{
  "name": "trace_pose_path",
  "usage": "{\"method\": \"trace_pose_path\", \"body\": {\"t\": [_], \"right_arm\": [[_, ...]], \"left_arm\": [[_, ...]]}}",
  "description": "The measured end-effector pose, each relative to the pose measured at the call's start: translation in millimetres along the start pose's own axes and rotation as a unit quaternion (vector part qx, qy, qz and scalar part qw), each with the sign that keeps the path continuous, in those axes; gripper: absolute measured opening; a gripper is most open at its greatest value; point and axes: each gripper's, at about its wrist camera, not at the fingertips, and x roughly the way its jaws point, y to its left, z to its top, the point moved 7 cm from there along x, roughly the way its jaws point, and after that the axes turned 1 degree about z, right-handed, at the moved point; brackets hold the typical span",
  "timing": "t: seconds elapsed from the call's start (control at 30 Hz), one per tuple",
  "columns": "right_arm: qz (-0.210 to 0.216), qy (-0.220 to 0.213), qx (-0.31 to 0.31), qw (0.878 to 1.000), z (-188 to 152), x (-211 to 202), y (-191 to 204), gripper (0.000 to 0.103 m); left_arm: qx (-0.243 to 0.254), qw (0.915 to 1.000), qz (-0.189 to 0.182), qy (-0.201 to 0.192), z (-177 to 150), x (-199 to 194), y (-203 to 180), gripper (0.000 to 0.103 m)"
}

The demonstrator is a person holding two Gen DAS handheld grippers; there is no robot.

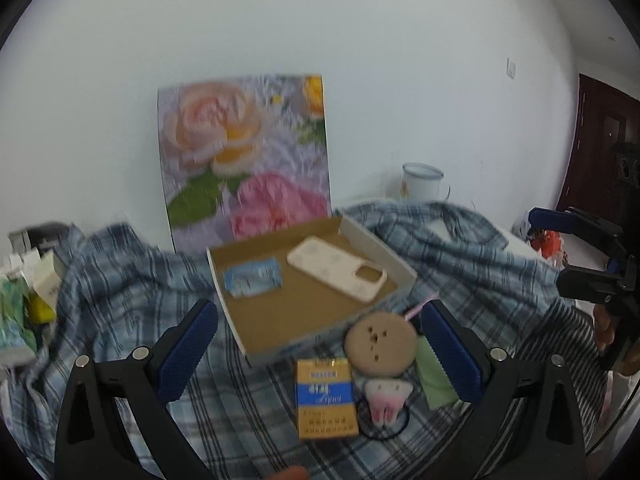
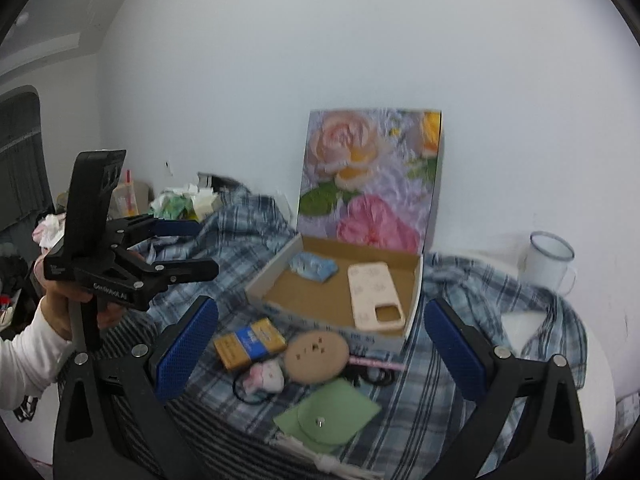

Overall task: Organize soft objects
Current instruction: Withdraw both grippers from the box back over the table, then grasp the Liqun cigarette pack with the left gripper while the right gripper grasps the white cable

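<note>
Both grippers, left (image 1: 320, 344) and right (image 2: 320, 344), hover wide open and empty over the plaid cloth (image 2: 432, 392), near the box (image 1: 396, 262) holding a phone case (image 1: 336, 274).

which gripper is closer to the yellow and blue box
Left. The left gripper hovers open right over the yellow and blue box, which lies between its jaws. The right gripper is open, slightly farther.

The print on the yellow-and-blue packet (image 1: 326, 398) is too blurred to read. The hair tie (image 1: 386, 430) lies partly hidden under the small plush toy (image 1: 387, 397). The plaid cloth (image 1: 132, 280) covers most of the surface. The fringe (image 2: 336, 462) below the green fan (image 2: 328, 414) is smeared. The clutter (image 2: 184, 200) far left stays unidentifiable.
</note>
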Motion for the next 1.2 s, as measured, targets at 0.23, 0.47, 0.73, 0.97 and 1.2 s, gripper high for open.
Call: {"method": "trace_pose_path", "body": {"t": [0.23, 0.47, 0.73, 0.97, 1.2], "right_arm": [[0.023, 0.045, 0.027, 0.998, -40.9, 15.2, -1.9, 0.103], [0.030, 0.090, 0.031, 0.995, -77.8, 27.2, -0.5, 0.103], [0.026, 0.103, 0.049, 0.993, -93.2, 25.4, -9.6, 0.103], [0.029, 0.118, 0.049, 0.991, -98.5, 27.8, -11.4, 0.103], [0.014, 0.171, 0.002, 0.985, -112.4, 33.1, -8.4, 0.103]], "left_arm": [[-0.012, 0.9982, -0.024, 0.053, -42.1, 29.5, 2.0, 0.103], [0.009, 0.9926, -0.031, 0.117, -79.0, 56.6, -4.5, 0.103], [-0.010, 0.9851, -0.021, 0.171, -101.2, 78.6, 4.9, 0.086], [-0.003, 0.9778, -0.020, 0.209, -115.3, 90.0, 2.7, 0.070], [0.008, 0.9752, -0.028, 0.220, -119.4, 94.0, -1.5, 0.064]]}}
